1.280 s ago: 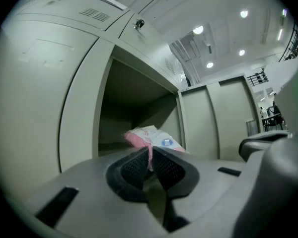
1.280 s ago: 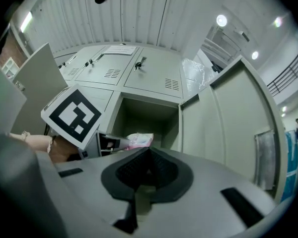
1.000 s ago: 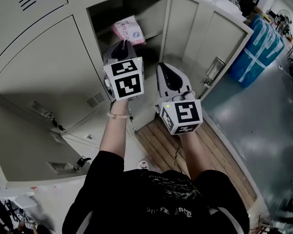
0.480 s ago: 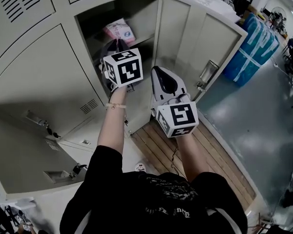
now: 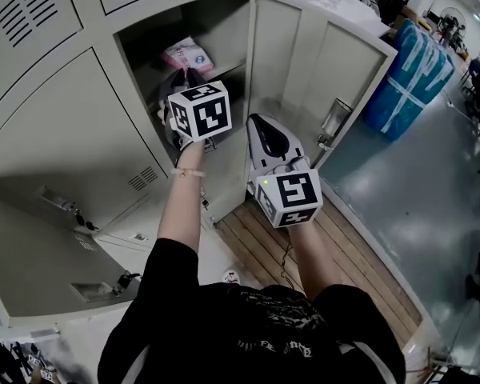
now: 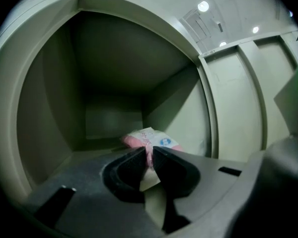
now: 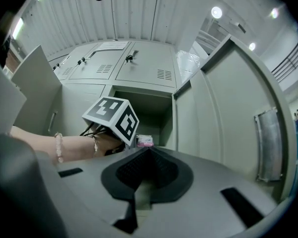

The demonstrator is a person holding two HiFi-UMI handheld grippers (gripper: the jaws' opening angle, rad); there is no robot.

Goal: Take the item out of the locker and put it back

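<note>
Inside locker (image 5: 224, 30) | left claw (image 6: 150, 152) level, arm outstretched, pinching pink packet (image 6: 161, 140) | right claw (image 7: 149, 150) closed, empty, outside

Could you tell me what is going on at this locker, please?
A person works two hand-held grippers at an open locker. The left claw reaches inside with the edge of a pink packet between its jaws, which have just been opening; the packet lies on the shelf. The right claw hangs outside, shut and empty.
</note>
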